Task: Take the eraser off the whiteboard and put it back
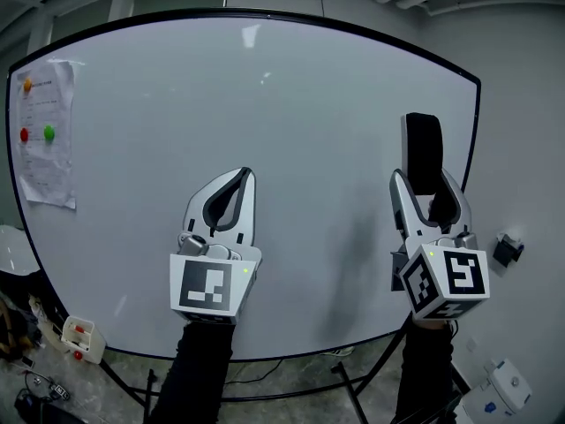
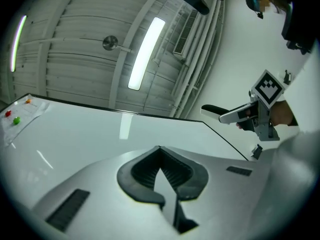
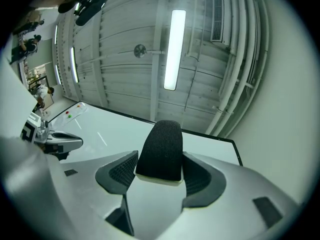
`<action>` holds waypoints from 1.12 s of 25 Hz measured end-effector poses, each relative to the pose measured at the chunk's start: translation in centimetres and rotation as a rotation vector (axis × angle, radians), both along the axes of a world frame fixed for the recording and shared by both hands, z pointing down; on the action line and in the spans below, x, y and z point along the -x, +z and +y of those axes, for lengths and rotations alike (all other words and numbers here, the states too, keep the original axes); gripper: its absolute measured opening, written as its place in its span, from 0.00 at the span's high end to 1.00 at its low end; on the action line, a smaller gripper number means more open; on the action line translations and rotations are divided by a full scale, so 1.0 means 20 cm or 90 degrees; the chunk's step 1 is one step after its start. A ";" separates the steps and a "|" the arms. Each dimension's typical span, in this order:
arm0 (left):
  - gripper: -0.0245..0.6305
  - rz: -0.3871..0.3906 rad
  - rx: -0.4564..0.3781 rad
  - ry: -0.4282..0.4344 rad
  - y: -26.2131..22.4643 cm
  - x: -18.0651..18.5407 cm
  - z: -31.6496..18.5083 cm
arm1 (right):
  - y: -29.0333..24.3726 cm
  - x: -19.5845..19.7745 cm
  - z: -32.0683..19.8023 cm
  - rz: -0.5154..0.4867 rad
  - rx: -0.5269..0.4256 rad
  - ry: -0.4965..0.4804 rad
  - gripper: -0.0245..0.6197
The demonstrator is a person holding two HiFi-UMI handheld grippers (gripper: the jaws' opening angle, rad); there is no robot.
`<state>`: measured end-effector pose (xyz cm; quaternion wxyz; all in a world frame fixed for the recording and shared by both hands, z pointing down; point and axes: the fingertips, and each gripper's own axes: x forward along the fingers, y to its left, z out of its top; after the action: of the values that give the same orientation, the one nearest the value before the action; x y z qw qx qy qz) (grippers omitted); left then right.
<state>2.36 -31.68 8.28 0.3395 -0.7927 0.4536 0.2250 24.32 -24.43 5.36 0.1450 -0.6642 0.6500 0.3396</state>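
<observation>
1. At right, near the right edge of the large white, black-framed whiteboard (image 1: 265,104), the right hand-held gripper (image 1: 426,190) is clamped on the black-felt, white-backed block eraser (image 1: 422,153), which stands upright between its jaws.
2. Left hand-held gripper (image 1: 241,178): jaws together, nothing between them.
3. Far left: white paper sheet (image 1: 46,148) on the board under round coloured magnets (image 1: 48,132).

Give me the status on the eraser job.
Done: the eraser looks off the whiteboard, clamped in the right gripper. In hand: it is held upright in front of the board's right side; the left gripper is shut and empty. Left: setting the eraser back on the board and letting go.
</observation>
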 end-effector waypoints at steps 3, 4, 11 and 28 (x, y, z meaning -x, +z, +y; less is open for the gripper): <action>0.95 -0.021 -0.011 -0.026 -0.03 -0.20 0.00 | -0.04 -0.17 -0.03 0.005 0.004 -0.013 0.53; 0.95 -0.022 -0.009 -0.030 -0.04 -0.25 0.00 | -0.06 -0.21 -0.05 0.005 0.007 -0.017 0.53; 0.95 -0.008 0.007 -0.031 0.02 -0.25 -0.04 | 0.00 -0.23 -0.12 -0.009 0.008 -0.037 0.53; 0.95 0.012 0.004 -0.002 0.14 -0.28 -0.25 | 0.10 -0.29 -0.18 -0.052 -0.026 0.014 0.53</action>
<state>7.88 -36.73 11.02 0.3331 -0.7910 0.4584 0.2306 30.22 -28.12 7.30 0.1811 -0.6813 0.6291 0.3274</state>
